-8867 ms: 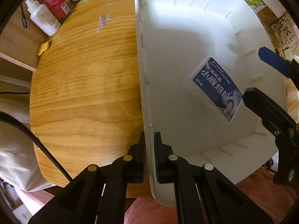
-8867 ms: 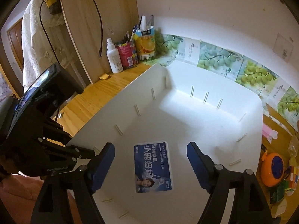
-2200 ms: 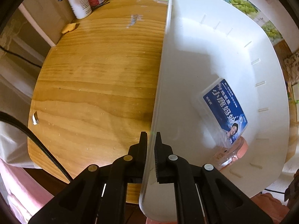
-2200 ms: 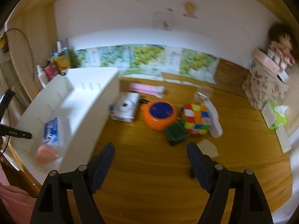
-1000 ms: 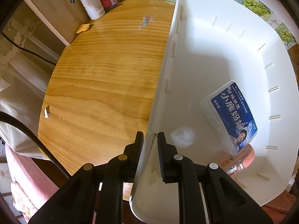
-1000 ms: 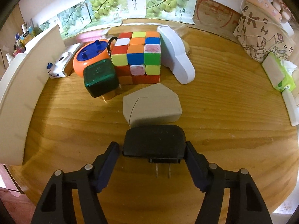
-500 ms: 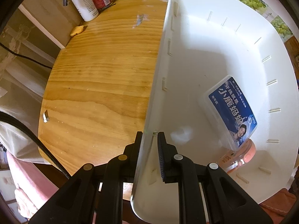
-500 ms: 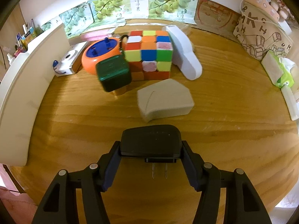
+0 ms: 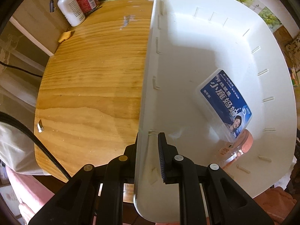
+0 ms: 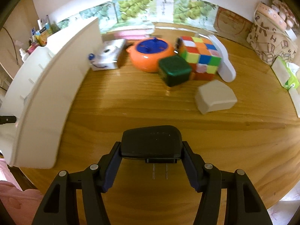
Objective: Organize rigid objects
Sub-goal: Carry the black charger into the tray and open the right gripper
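Note:
My left gripper is shut on the near left wall of a white plastic bin, which is tilted. Inside the bin lie a clear box with a blue label and a peach-capped item. My right gripper is shut on a black plug adapter, prongs pointing toward me, held above the wooden table. The bin also shows in the right wrist view at the left.
On the table stand a grey-white case, a green box, a colour cube, an orange pot with a blue lid, a white camera and a white curved piece. Bottles stand at the far left corner.
My right gripper closed on the black adapter and lifted it up and back from the table, turning left toward the bin. My left gripper keeps its hold on the bin wall.

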